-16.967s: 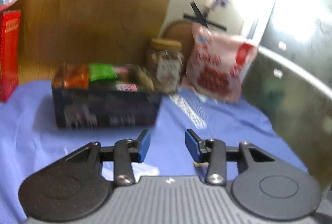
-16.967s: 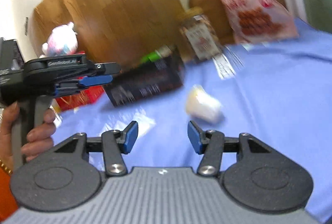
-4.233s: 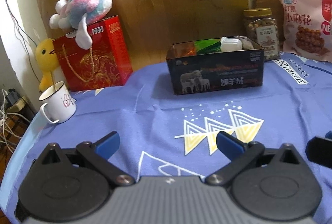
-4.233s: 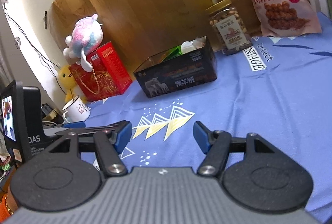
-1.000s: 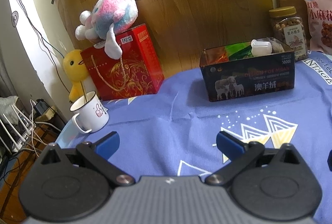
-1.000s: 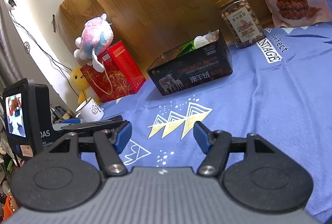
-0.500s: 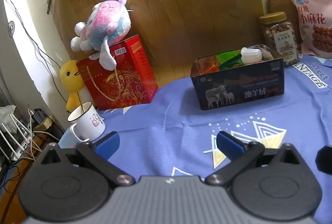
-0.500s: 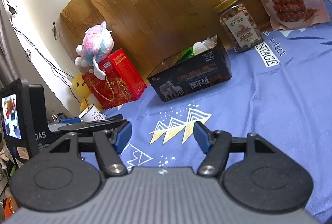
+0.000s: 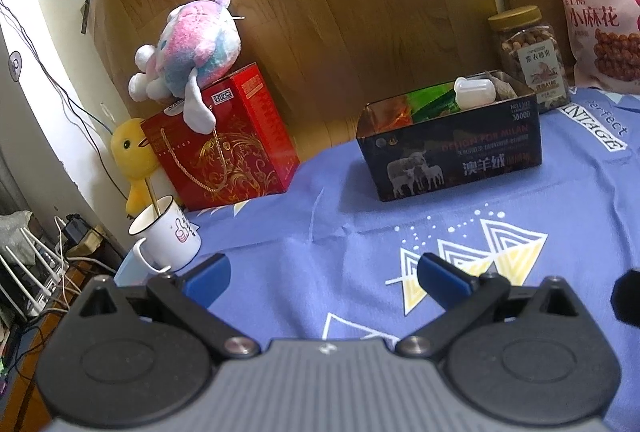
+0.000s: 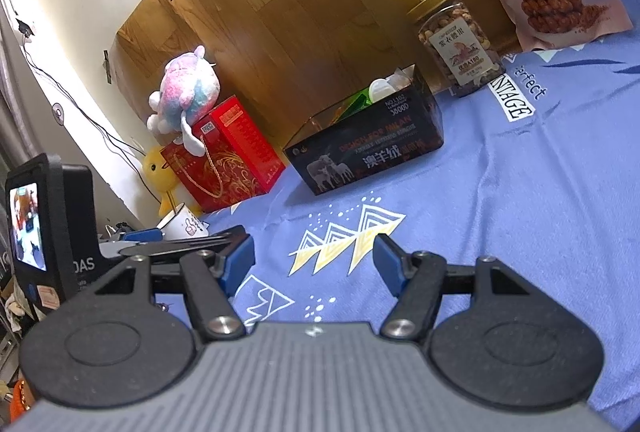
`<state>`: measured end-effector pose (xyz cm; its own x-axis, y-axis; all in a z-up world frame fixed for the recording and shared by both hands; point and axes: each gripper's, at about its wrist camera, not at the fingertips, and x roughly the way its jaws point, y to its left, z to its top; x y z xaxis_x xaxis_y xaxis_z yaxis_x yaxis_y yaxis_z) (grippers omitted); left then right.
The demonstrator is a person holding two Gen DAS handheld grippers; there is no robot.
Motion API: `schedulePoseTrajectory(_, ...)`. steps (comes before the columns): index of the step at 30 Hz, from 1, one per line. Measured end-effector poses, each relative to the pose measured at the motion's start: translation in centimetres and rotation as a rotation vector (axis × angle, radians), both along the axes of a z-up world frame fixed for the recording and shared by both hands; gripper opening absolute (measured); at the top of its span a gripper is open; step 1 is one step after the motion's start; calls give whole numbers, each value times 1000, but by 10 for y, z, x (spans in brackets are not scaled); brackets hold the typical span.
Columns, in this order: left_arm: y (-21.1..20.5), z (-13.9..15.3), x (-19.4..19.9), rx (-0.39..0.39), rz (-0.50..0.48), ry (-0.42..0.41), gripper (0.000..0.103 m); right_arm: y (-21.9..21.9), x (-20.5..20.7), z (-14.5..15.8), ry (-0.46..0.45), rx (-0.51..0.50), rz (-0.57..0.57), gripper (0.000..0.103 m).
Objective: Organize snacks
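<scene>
A dark open box [image 9: 452, 155] printed with sheep stands on the blue tablecloth [image 9: 340, 232]; it also shows in the right wrist view [image 10: 368, 155]. It holds snack packets, green [image 9: 430, 103] and orange ones, and a small white bottle [image 9: 475, 91]. My left gripper [image 9: 322, 278] is open and empty, well short of the box. My right gripper [image 10: 314, 262] is open and empty, over the cloth near the front. The left gripper's body shows at the left of the right wrist view [image 10: 188, 242].
A nut jar [image 9: 528, 55] and a pink snack bag [image 9: 600, 27] stand behind the box at the right. A red gift box [image 9: 224, 147] with a plush toy [image 9: 192, 43] on top, a yellow duck [image 9: 132, 159] and a white mug [image 9: 168, 232] stand at the left edge.
Both grippers have drifted slightly; the view has shifted a little and the box sits slightly nearer the middle. Both stay open and empty. Nothing on the table has moved.
</scene>
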<state>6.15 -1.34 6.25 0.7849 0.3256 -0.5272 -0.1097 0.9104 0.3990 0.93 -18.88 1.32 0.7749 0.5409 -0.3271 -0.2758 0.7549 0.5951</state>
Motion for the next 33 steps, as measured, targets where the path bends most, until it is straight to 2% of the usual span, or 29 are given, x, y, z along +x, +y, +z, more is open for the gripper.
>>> schedulePoseTrajectory(17, -7, -8, 1, 30, -3, 31, 103, -4, -2, -5, 7, 24, 1, 68)
schedulePoseTrajectory(33, -6, -16, 2, 26, -6, 57, 103, -1, 1, -9, 24, 23, 6, 68)
